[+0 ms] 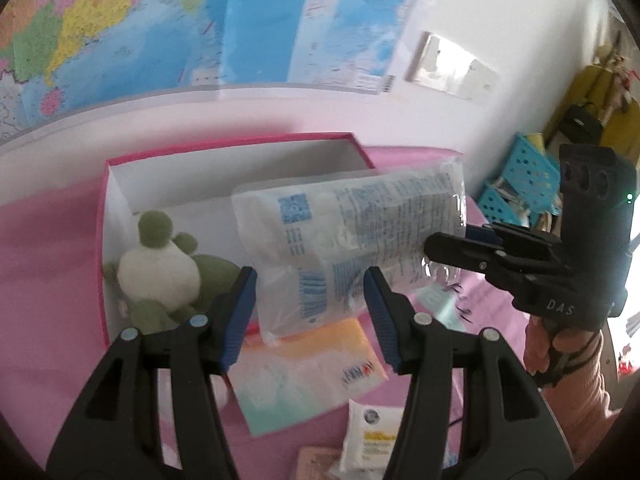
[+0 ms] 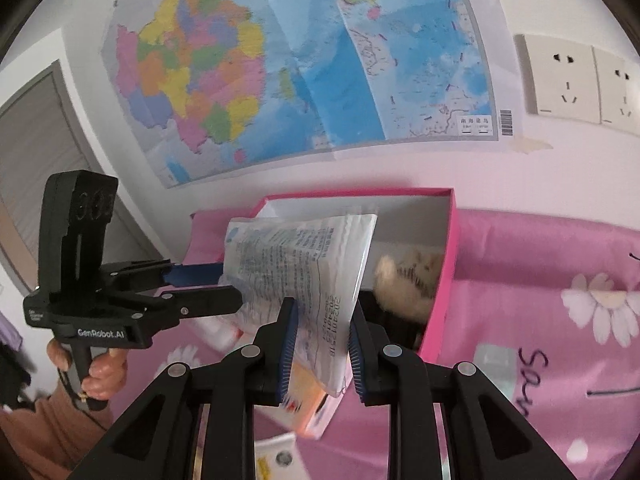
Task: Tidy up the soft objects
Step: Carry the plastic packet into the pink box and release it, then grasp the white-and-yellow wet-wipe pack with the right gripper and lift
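A clear plastic pack with blue print (image 1: pixel 340 236) hangs in the air over the front of an open pink box (image 1: pixel 224 146). My left gripper (image 1: pixel 312 308) is shut on its near end, blue pads pressed against both sides. My right gripper (image 1: pixel 448 240) clamps its right end. In the right wrist view the same pack (image 2: pixel 304 264) sits between the right gripper (image 2: pixel 322 344) pads, and the left gripper (image 2: pixel 230 286) bites its far left end. A green and white frog plush (image 1: pixel 160 268) sits in the box. A cream furry toy (image 2: pixel 408 280) lies there too.
An orange and teal tissue pack (image 1: pixel 304 368) lies under the lifted pack on the pink flowered sheet (image 2: pixel 560 280). A small white wipes pack (image 1: pixel 372 432) lies nearer. Blue baskets (image 1: pixel 520 184) stand at the right. A map (image 2: pixel 280 60) and sockets (image 2: pixel 580 80) are on the wall behind.
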The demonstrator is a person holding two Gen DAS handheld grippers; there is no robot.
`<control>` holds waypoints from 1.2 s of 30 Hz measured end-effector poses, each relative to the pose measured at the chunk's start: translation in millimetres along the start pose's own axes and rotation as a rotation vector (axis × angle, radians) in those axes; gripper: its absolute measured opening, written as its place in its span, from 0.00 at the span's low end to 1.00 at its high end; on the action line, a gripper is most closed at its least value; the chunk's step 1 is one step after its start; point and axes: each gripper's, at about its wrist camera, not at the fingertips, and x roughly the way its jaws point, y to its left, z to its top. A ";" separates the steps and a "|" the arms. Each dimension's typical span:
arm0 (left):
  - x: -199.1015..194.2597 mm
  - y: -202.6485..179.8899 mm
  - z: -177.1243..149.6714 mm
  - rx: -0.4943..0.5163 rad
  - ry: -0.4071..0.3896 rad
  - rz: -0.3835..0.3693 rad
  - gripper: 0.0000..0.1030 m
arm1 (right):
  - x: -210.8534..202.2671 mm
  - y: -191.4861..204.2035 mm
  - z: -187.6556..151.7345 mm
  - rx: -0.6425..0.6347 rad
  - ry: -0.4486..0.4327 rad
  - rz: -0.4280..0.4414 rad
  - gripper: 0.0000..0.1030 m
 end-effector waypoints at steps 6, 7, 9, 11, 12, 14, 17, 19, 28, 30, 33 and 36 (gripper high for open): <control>33.9 18.5 19.9 -0.045 0.061 0.042 0.55 | 34.8 -12.9 20.0 0.030 0.031 -0.023 0.23; 40.0 21.4 22.8 -0.057 0.075 0.048 0.55 | 41.8 -15.1 23.7 0.035 0.035 -0.036 0.23; 50.8 26.6 28.5 -0.079 0.098 0.063 0.55 | 50.1 -17.9 27.9 0.043 0.044 -0.048 0.23; 57.8 29.4 34.2 -0.094 0.112 0.062 0.55 | 60.5 -21.8 33.3 0.047 0.050 -0.071 0.23; 60.0 30.1 36.4 -0.099 0.114 0.064 0.55 | 63.5 -23.1 34.8 0.051 0.050 -0.078 0.23; 63.0 29.3 38.0 -0.108 0.117 0.082 0.55 | 71.6 -27.6 38.3 0.064 0.051 -0.104 0.25; 62.4 28.0 36.6 -0.119 0.113 0.089 0.55 | 83.8 -33.9 40.2 0.075 0.065 -0.163 0.29; 54.9 23.4 32.0 -0.111 0.087 0.102 0.55 | 84.3 -35.3 38.7 0.078 0.059 -0.181 0.30; 7.6 7.5 3.0 -0.016 -0.037 0.090 0.55 | 49.1 -38.8 26.2 0.089 -0.016 -0.238 0.36; -3.0 2.2 -5.6 0.005 -0.054 0.065 0.55 | 38.7 -37.2 21.8 0.089 -0.030 -0.225 0.36; -23.6 -1.5 -23.5 0.033 -0.074 0.025 0.55 | 19.9 -28.6 11.2 0.073 -0.050 -0.183 0.36; -40.4 -4.5 -43.5 0.050 -0.085 -0.008 0.56 | 0.3 -20.5 -3.6 0.065 -0.042 -0.100 0.40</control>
